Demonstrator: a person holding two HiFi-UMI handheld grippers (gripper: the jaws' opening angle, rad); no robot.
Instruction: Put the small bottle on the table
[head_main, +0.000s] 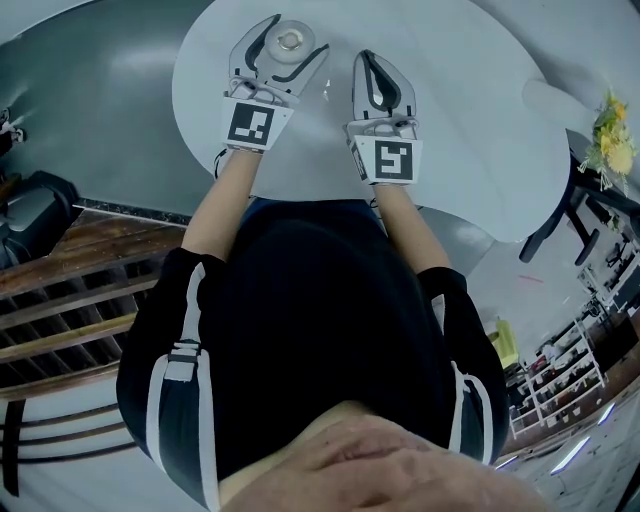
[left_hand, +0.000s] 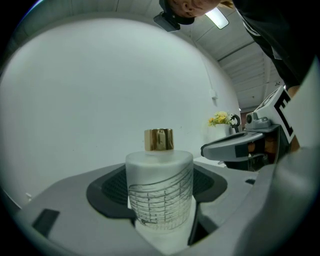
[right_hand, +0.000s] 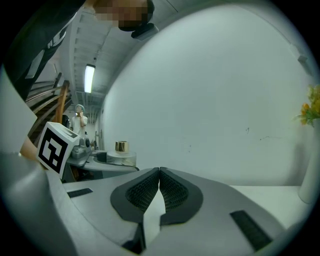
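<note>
Bottle (head_main: 289, 42) gripped in left hand-held gripper (head_main: 298, 34) over open table (head_main: 455, 150); right hand-held gripper (head_main: 368, 56) closed.

Upright between the pads of the left gripper (head_main: 300, 33), pressed from both sides: small bottle (left_hand: 159, 197). Frosted white cylinder, fine grid lines printed round the lower half, short gold cap on top. Base hidden behind the jaws. Sits just left of the right gripper (head_main: 367, 55). Beneath and beyond both grippers: table (head_main: 470, 130), round, white, plain.
</note>
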